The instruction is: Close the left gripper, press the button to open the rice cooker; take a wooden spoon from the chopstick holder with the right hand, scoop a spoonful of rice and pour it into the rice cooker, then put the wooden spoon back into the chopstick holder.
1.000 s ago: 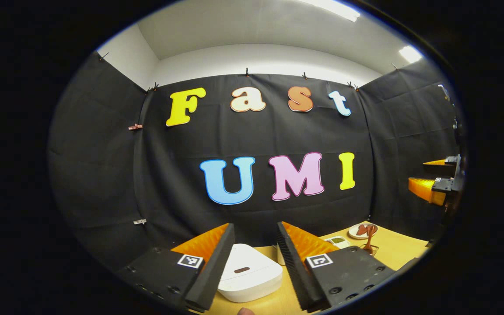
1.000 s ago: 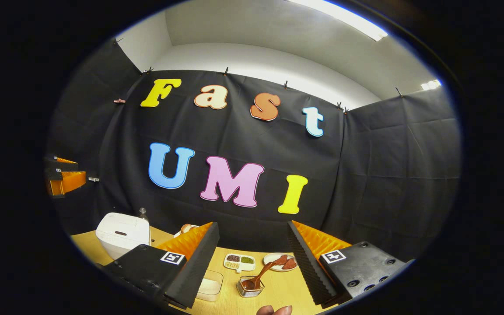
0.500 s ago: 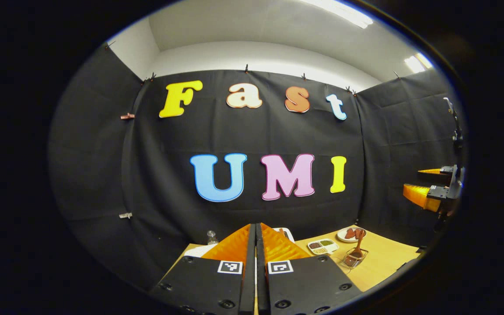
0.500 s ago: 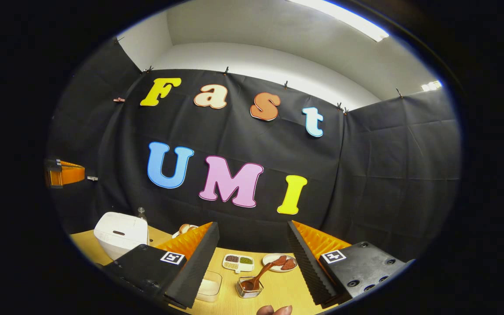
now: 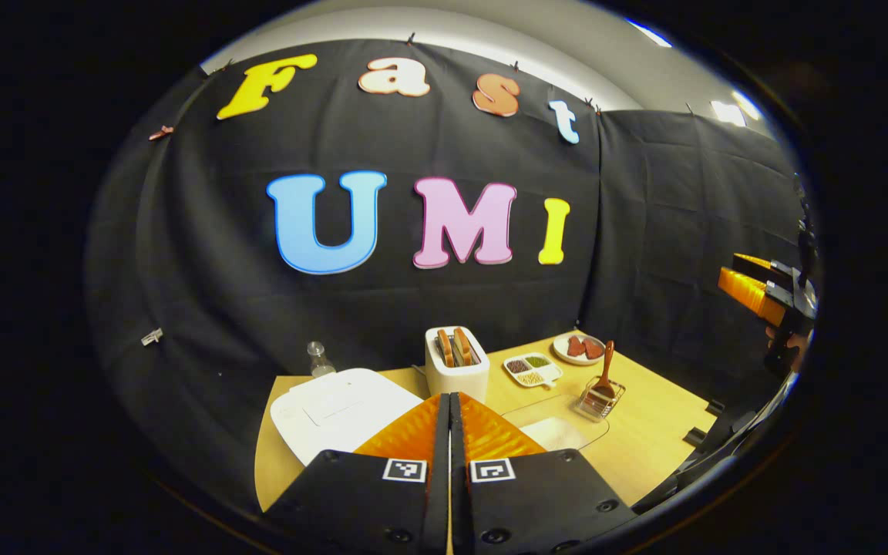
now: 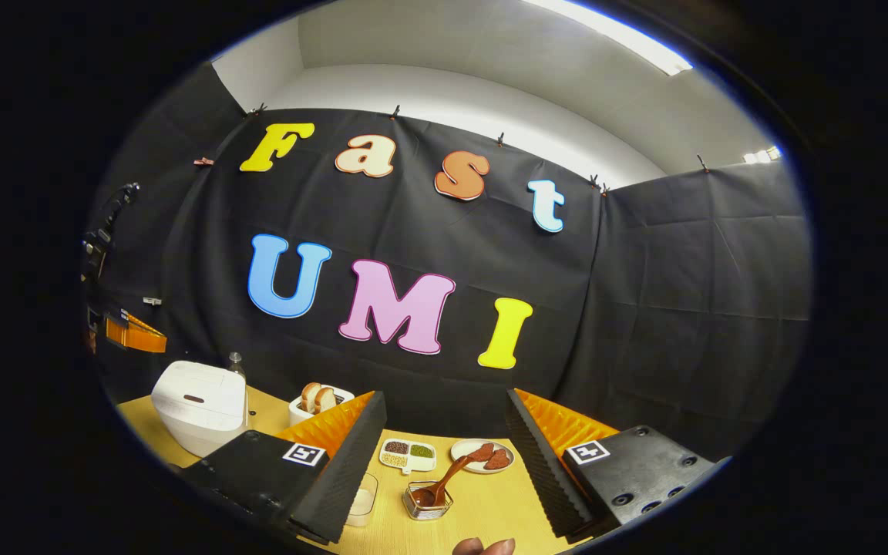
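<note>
The white rice cooker stands with its lid down at the table's left; it sits just ahead and left of my left gripper, whose fingers are shut on nothing, above and short of the cooker. The wooden spoon stands in a small wire chopstick holder. A clear rice container lies between them. In the right gripper view, my right gripper is open above the table's near edge, with the spoon and holder ahead between its fingers. The cooker is far left.
A toaster with bread, a divided dish of beans, a plate and a small bottle line the table's back. The right gripper hangs at the far right, the left gripper at the far left. A thumb shows below.
My left gripper has gone from open to shut and now looks down from higher, showing the cooker's top and the table. The right gripper has barely moved.
</note>
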A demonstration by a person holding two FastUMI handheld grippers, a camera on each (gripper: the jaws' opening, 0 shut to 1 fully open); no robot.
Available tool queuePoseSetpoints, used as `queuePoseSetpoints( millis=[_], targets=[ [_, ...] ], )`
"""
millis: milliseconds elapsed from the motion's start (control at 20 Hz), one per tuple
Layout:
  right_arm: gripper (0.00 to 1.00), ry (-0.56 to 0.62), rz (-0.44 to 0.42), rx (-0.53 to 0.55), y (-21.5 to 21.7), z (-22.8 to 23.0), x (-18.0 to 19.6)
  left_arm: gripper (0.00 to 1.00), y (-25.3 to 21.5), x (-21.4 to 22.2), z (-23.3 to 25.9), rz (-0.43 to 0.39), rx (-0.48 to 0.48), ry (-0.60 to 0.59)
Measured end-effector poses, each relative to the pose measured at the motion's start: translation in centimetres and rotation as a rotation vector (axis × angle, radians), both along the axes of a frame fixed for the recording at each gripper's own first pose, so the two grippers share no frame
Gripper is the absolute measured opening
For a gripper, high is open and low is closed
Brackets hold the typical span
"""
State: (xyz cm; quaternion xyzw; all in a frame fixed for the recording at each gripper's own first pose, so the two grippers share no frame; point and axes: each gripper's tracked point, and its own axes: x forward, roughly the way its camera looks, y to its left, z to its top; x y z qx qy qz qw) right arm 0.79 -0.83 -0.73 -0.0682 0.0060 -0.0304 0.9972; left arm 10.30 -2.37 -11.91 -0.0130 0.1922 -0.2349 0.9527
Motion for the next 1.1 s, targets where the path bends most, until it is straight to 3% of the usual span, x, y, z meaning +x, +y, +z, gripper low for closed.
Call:
queuePoseSetpoints(
  millis=[150, 500, 800, 1100],
  targets=[
    [0.97, 0.01, -0.025, -0.014, -0.5, -0.4, 0.1, 0.07, 1.3, 3.2, -3.4, -0.035, 0.04, 0.108],
    [0.97, 0.026, -0.1, -0.033, -2.1, -0.8, -0.2, 0.06, 2.2, 6.6, -11.0, -0.221, 0.151, 0.323],
    [0.97, 0.031, -0.154, -0.044, -2.8, -1.1, -1.3, 0.06, 3.2, 7.5, -15.2, -0.227, 0.165, 0.453],
    [0.97, 0.039, -0.174, -0.033, -2.4, -1.3, -2.1, 0.07, 3.9, 7.0, -16.8, -0.23, 0.176, 0.511]
  ],
)
